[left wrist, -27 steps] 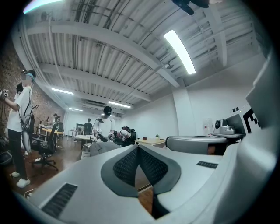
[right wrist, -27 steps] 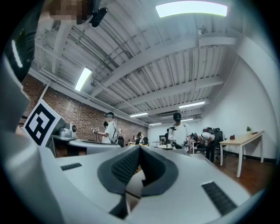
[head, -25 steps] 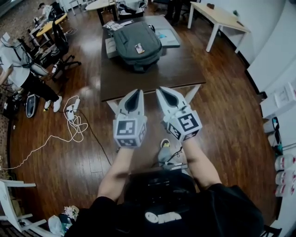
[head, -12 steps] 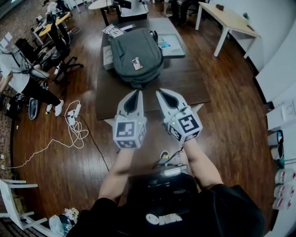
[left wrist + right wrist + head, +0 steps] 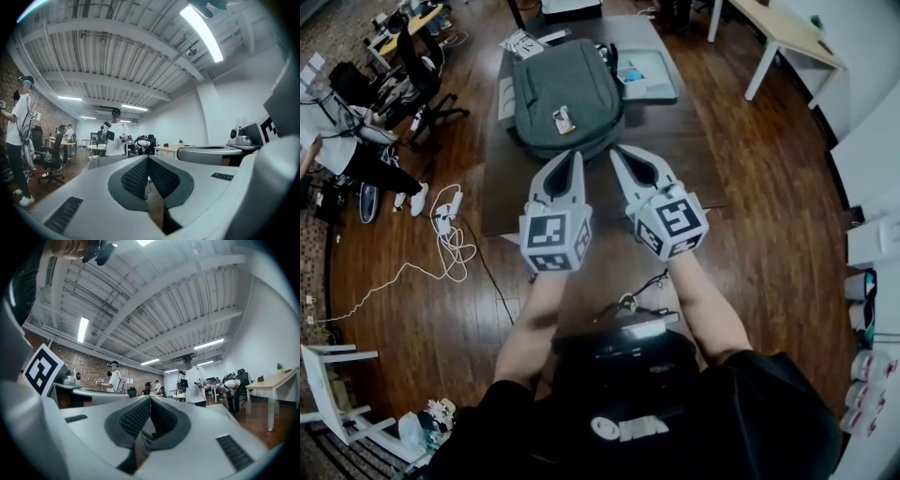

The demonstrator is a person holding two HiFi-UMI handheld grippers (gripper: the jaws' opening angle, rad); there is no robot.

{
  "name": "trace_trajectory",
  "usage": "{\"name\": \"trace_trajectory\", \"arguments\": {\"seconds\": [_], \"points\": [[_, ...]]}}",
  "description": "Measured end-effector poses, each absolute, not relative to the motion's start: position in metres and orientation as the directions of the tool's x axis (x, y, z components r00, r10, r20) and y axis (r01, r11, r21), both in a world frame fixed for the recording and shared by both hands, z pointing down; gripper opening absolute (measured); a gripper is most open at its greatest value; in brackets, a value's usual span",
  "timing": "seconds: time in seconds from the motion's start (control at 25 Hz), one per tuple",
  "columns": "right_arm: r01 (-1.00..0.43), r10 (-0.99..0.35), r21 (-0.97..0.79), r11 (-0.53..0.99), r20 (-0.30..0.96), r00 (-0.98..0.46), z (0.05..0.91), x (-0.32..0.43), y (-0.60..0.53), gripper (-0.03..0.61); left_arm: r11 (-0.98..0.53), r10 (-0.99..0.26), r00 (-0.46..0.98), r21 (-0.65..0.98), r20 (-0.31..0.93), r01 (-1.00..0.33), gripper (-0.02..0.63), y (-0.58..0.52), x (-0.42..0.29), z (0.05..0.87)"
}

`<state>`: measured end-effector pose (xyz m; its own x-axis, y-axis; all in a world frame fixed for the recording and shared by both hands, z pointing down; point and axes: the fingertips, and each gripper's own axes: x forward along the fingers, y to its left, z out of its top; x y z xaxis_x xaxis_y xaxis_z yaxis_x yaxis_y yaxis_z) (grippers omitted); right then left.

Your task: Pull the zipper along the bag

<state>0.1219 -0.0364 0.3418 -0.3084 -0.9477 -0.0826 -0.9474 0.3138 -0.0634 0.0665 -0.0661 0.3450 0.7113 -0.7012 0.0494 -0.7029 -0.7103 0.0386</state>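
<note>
My left tongs (image 5: pixel 573 156) are pressed together with nothing pinched; in the left gripper view the two dark ribbed pads meet in a single line. My right tongs (image 5: pixel 617 150) are likewise pressed together and hold nothing. Both point level and away from me, side by side but apart, each with its marker cube (image 5: pixel 555 241) at the rear, where my bare forearms reach them.

From the head view, both tips sit over the dark brown table (image 5: pixel 680 150), close to the near edge of the grey bag (image 5: pixel 565 89). I cannot tell whether either tip touches it. The bag lies flat at the middle of the table, with a small tag (image 5: pixel 563 119) on its upper face. The zipper is too small for me to pick out.

To the right of the bag, a flat tray-like thing (image 5: pixel 649 77) lies just beside it, and loose papers (image 5: pixel 523 42) lie at the far left corner. On the wooden floor (image 5: pixel 769 234) to the left, a white cable (image 5: pixel 450 251) lies in loops. Further left are office chairs (image 5: pixel 420 84) and a person (image 5: pixel 342 141), and a pale table (image 5: pixel 787 37) stands at the far right.
</note>
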Motion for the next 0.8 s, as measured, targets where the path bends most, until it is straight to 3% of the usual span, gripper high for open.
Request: {"name": "trace_trajectory", "arguments": {"seconds": [0.36, 0.8], "points": [[-0.964, -0.962, -0.008, 0.266, -0.069, -0.265, 0.331, 0.119, -0.078, 0.005, -0.644, -0.765, 0.643, -0.011, 0.017, -0.765, -0.002, -0.100, 0.072, 0.329], [-0.966, -0.964, 0.014, 0.257, -0.062, -0.257, 0.335, 0.125, -0.107, 0.005, -0.655, -0.756, 0.655, -0.012, 0.010, -0.756, -0.002, -0.142, 0.080, 0.337]]}}
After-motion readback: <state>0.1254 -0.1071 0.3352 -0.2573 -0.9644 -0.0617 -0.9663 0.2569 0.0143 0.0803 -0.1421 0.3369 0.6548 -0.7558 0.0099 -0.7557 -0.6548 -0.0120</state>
